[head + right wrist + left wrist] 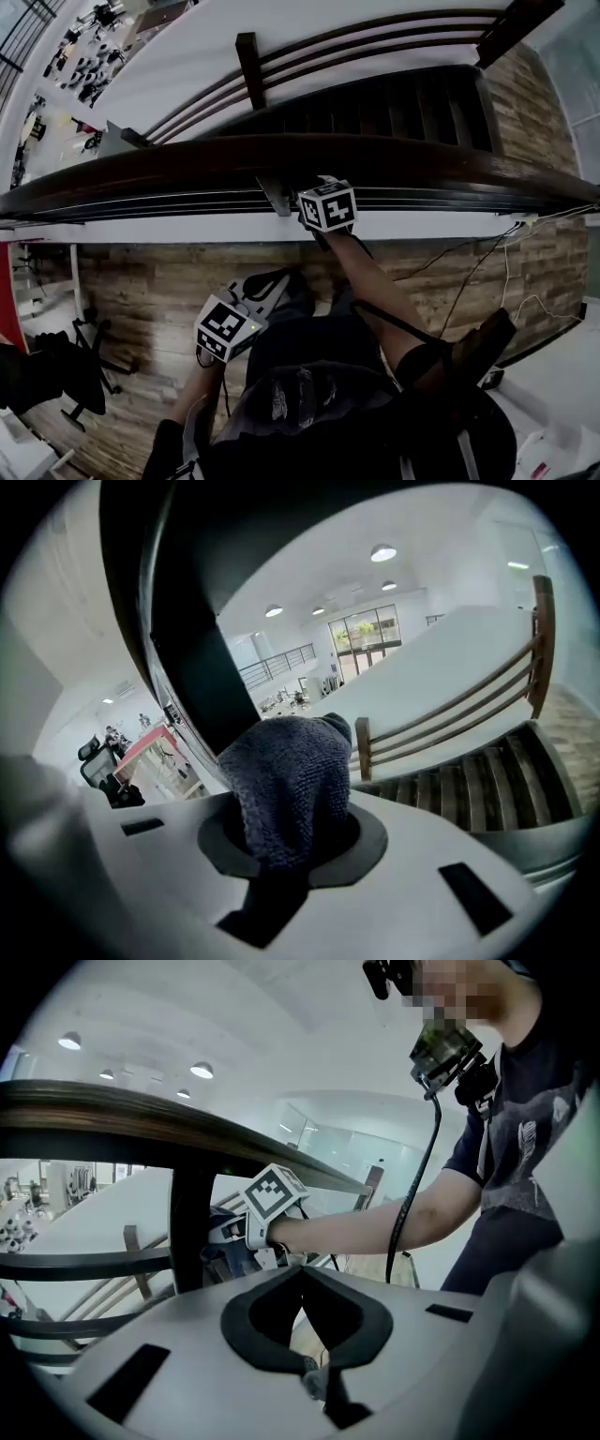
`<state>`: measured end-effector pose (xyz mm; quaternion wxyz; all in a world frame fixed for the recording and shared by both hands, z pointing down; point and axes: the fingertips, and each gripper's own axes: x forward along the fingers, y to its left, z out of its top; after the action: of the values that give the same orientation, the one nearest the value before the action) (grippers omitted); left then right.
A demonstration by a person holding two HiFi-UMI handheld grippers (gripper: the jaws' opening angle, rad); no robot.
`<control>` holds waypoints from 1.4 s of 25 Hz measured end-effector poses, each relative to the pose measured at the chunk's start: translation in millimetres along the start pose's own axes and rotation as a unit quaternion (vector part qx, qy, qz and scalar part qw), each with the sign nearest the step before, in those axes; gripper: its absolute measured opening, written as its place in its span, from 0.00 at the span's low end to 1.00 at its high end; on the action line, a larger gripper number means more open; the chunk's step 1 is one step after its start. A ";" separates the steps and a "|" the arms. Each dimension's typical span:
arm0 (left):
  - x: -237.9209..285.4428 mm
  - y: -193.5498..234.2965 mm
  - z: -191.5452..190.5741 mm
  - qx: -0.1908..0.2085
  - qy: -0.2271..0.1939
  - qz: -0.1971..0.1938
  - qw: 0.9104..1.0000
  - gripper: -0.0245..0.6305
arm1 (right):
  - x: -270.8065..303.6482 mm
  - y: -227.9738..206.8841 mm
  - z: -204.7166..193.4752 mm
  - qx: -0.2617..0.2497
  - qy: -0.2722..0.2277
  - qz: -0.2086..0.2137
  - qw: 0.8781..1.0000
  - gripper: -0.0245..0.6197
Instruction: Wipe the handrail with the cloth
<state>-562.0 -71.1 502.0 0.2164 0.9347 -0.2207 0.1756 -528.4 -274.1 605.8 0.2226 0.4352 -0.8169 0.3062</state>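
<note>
Left tongs point(302, 1277): held low, well clear of the handrail point(187, 169). The jaws are closed together with nothing between them. Right tongs point(292, 825): up at the handrail's near lower edge, just right of a grey bracket point(275, 195). The jaws are clamped on a dark grey terry cloth point(286, 775). The cloth bulges out past the jaws, and its upper fold touches the dark wooden rail. Wooden stair treads point(487, 771) lie beyond, to the right.
</note>
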 end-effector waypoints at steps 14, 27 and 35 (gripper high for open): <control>95.4 -39.1 27.2 0.021 0.033 -0.061 0.997 0.05 | -85.2 -128.7 -25.0 -0.020 0.007 -0.053 0.998 0.14; 326.7 -198.2 92.1 0.065 0.063 -0.112 0.990 0.05 | -294.2 -424.2 -73.4 -0.011 0.002 -0.128 0.992 0.14; 455.7 -250.6 136.4 0.121 0.064 -0.223 0.965 0.05 | -404.9 -573.1 -101.2 0.045 -0.006 -0.221 0.974 0.14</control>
<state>-24.6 -87.5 498.0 0.1489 0.9662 0.0308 0.2082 178.4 -219.8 598.5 0.2600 0.6162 -0.6871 0.2837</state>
